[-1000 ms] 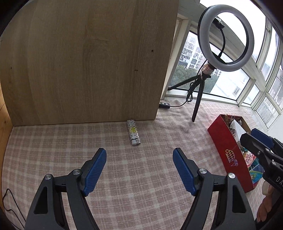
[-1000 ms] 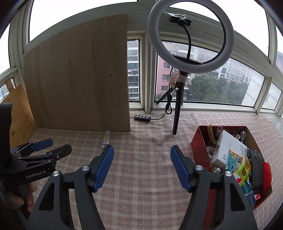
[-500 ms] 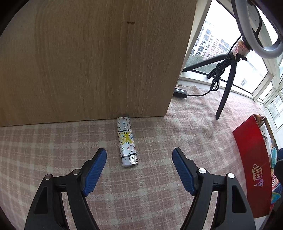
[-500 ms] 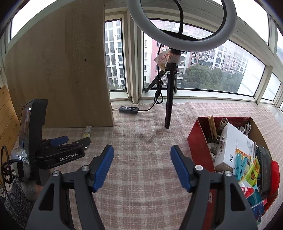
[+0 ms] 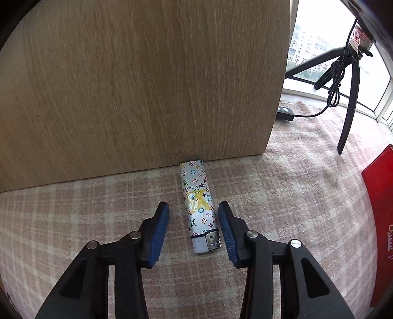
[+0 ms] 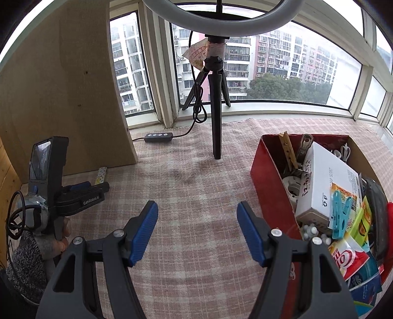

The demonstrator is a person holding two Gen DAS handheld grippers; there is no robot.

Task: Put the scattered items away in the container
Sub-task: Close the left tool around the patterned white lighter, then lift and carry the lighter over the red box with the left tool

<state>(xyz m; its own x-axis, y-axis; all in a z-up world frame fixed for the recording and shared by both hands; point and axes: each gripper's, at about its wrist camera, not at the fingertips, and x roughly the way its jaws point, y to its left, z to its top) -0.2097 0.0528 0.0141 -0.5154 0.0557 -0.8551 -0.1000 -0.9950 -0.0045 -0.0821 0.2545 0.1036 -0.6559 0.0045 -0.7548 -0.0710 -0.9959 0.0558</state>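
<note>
Lowered since before, left gripper [image 5: 193,216] narrows around lighter [image 5: 200,206] on checked counter [image 5: 294,196]; right gripper [image 6: 197,216] wide, red box [image 6: 272,181] at three o'clock

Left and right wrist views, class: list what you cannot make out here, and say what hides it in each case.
- Lighter, right wrist view: its near end is hidden behind the left gripper.
- Red box, left wrist view: cut off by the frame edge, contents unseen.
- Red box's lower layers, right wrist view: buried under the white carton and packets.
- Ring light: top cut off by the upper edge.
- Behind the wooden board: blocked.
</note>
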